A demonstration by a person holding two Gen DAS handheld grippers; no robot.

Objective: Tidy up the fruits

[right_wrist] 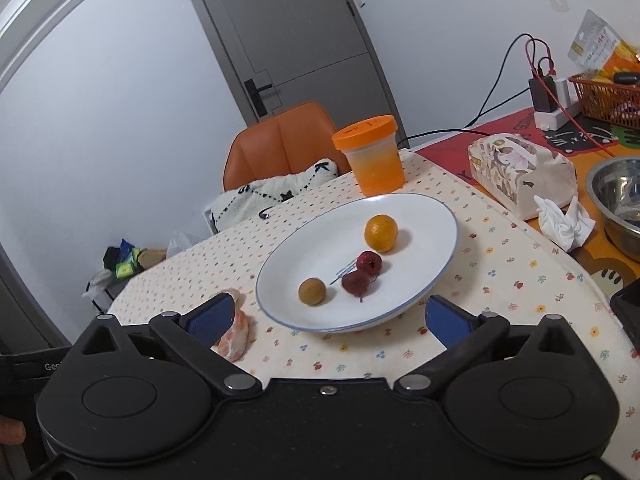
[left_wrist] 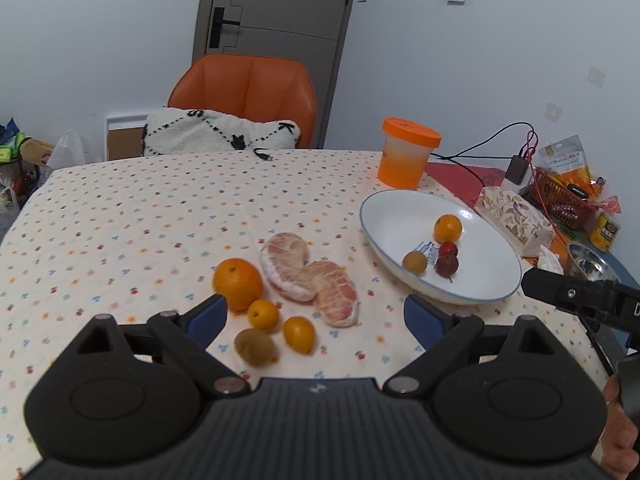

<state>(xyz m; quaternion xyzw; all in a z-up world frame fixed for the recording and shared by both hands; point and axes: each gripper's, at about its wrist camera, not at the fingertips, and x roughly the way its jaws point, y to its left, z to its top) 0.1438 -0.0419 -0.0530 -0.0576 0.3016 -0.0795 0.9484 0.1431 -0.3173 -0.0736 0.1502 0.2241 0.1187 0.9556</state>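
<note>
A white plate point(left_wrist: 492, 280) point(right_wrist: 424, 216) holds a small orange point(left_wrist: 447, 228) point(right_wrist: 381, 233), two dark red fruits point(left_wrist: 447, 259) point(right_wrist: 362, 274) and a brown longan point(left_wrist: 414, 261) point(right_wrist: 312, 290). On the flowered tablecloth lie a large orange point(left_wrist: 237, 283), two peeled pomelo pieces point(left_wrist: 308, 276), two kumquats point(left_wrist: 280, 322) and another brown longan point(left_wrist: 255, 347). My left gripper point(left_wrist: 314, 320) stands open just above these loose fruits, touching none. My right gripper point(right_wrist: 330, 318) is open and empty at the plate's near rim. One pomelo piece point(right_wrist: 236, 336) shows beside its left finger.
An orange-lidded tub point(left_wrist: 406, 152) point(right_wrist: 372, 156) stands behind the plate. A tissue pack point(right_wrist: 520, 172), a steel bowl point(right_wrist: 618, 200), a red basket point(right_wrist: 608, 96) and cables crowd the right side. An orange chair point(left_wrist: 244, 96) with a cushion sits at the far edge.
</note>
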